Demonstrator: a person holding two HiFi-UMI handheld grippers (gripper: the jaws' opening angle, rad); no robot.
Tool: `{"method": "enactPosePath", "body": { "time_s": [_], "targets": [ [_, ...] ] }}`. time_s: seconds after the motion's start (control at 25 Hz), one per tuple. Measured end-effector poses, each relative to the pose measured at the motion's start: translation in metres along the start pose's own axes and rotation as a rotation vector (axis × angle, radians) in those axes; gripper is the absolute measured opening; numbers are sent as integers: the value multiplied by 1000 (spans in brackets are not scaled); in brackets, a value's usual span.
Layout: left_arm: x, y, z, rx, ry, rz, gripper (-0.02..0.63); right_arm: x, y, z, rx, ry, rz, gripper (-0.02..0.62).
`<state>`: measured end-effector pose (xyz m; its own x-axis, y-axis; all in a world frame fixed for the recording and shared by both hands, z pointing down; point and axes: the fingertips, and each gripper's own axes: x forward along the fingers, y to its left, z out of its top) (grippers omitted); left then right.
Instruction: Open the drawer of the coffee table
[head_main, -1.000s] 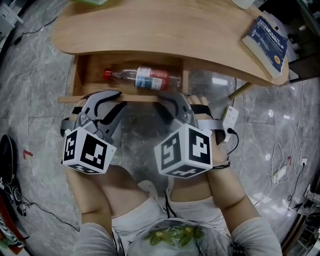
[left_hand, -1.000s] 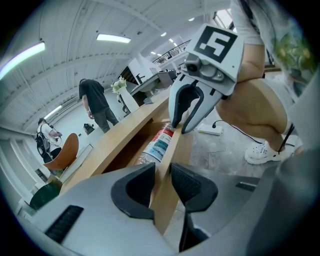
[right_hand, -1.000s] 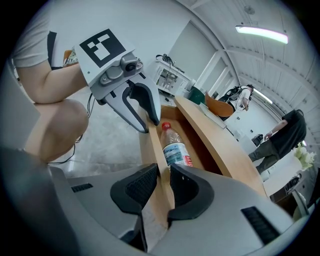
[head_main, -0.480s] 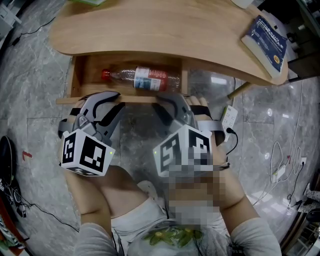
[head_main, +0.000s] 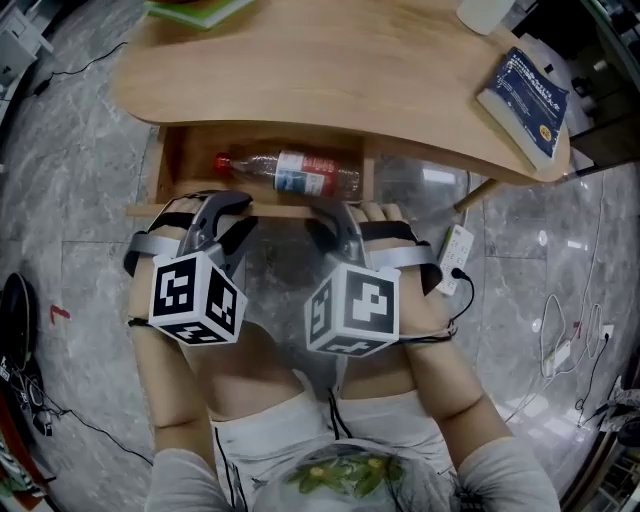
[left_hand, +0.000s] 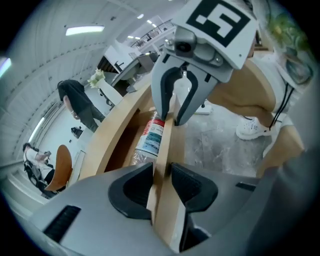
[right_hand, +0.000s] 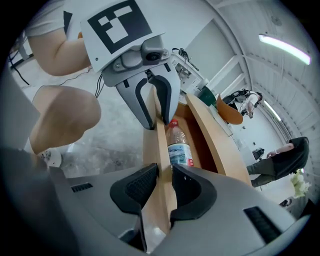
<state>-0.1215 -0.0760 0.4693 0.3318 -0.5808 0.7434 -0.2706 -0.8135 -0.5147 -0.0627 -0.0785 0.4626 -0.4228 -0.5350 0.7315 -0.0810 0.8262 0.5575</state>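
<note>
Grey marble floor (head_main: 80, 180) under the coffee table (head_main: 330, 70), whose drawer (head_main: 200, 209) stands partly out, a plastic bottle (head_main: 295, 172) lying inside just behind its front board. Left gripper (head_main: 225, 215) and right gripper (head_main: 335, 222) both clamp that board, side by side. Blue book (head_main: 525, 95) sits on the tabletop, well clear.

Grey marbled stone floor (head_main: 80, 180) spreads below me; thin white cables (head_main: 553, 347) trail at my right, and a long ceiling strip light (right_hand: 283, 48) glows overhead.
</note>
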Motion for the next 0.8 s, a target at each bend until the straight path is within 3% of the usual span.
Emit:
{"method": "enactPosePath", "body": {
  "time_s": [0.12, 0.36, 0.6, 0.8],
  "targets": [
    [4, -2, -1, 55, 49, -33, 109, 6, 3, -1, -19, 25, 27, 91],
    [6, -1, 0, 48, 54, -54, 109, 12, 2, 0, -56, 34, 33, 110],
    [6, -1, -2, 65, 87, -87, 106, 11, 1, 2, 19, 19, 80, 109],
    [4, 1, -1, 46, 85, -93, 104, 8, -1, 3, 36, 2, 55, 107]
  ]
}}
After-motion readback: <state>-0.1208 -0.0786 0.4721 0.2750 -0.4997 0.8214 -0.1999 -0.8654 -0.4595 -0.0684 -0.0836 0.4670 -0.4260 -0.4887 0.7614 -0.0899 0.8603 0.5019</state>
